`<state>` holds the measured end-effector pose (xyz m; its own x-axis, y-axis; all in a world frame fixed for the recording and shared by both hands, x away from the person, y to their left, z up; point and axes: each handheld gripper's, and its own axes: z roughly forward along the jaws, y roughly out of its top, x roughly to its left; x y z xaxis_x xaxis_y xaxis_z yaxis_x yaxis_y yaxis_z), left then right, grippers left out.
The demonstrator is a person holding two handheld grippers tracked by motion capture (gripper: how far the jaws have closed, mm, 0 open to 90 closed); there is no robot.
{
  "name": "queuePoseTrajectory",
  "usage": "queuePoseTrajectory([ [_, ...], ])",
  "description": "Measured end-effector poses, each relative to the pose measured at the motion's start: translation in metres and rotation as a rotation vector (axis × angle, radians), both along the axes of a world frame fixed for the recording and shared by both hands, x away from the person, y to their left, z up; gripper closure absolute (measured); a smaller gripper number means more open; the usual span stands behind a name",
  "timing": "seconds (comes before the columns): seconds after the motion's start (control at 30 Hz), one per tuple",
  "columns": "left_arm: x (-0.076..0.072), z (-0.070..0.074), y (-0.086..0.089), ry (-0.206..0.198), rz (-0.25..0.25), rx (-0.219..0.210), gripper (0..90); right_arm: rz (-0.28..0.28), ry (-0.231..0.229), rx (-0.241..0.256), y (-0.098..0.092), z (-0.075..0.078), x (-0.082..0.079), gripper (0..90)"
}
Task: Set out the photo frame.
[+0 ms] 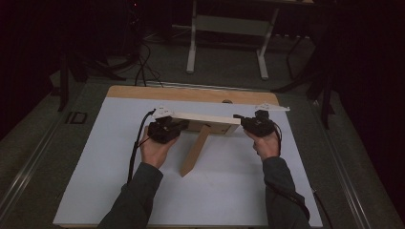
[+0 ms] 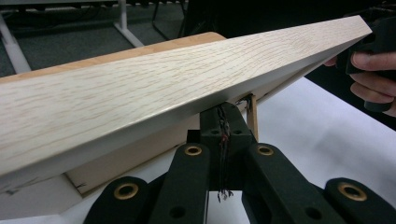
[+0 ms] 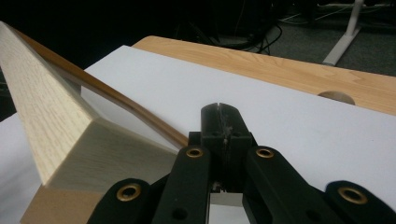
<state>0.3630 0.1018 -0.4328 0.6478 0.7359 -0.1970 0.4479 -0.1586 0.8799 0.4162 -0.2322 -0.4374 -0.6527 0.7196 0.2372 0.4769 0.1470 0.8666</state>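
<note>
A light-wood picture frame (image 1: 205,118) stands tilted on the white table top (image 1: 119,191), propped by its brown back strut (image 1: 196,150). My left gripper (image 1: 184,125) is at the frame's left end. In the left gripper view its jaws (image 2: 223,112) are pressed together with their tips just under the frame's wooden edge (image 2: 187,74), beside the strut (image 2: 252,122). My right gripper (image 1: 237,117) is at the frame's right end. It is shut (image 3: 219,109), with nothing between the jaws, right next to the frame's corner (image 3: 42,107).
The white sheet lies on a wooden table (image 1: 191,93) with a round hole (image 3: 338,96) near its far edge. Beyond the table stand a white table frame (image 1: 229,28) and floor cables (image 1: 143,67). The other hand (image 2: 373,70) holds the far end.
</note>
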Motion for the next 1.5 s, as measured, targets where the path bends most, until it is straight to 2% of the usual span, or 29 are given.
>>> queuePoseTrajectory([
  [0.2, 0.001, -0.001, -0.009, -0.002, -0.014, -0.009, 90.0, 0.007, -0.003, -0.004, 0.001, 0.0, -0.002, 89.6],
  [0.67, 0.003, 0.0, -0.028, -0.005, -0.054, 0.0, 90.0, 0.033, -0.023, 0.0, 0.003, 0.005, -0.007, 89.7],
  [1.17, 0.004, 0.001, -0.033, -0.003, -0.055, 0.003, 90.0, 0.072, -0.035, -0.009, 0.008, 0.005, -0.014, 89.7],
  [1.5, 0.006, 0.002, -0.03, 0.007, -0.044, -0.004, 90.0, 0.094, -0.042, -0.015, 0.013, 0.006, -0.019, 89.7],
])
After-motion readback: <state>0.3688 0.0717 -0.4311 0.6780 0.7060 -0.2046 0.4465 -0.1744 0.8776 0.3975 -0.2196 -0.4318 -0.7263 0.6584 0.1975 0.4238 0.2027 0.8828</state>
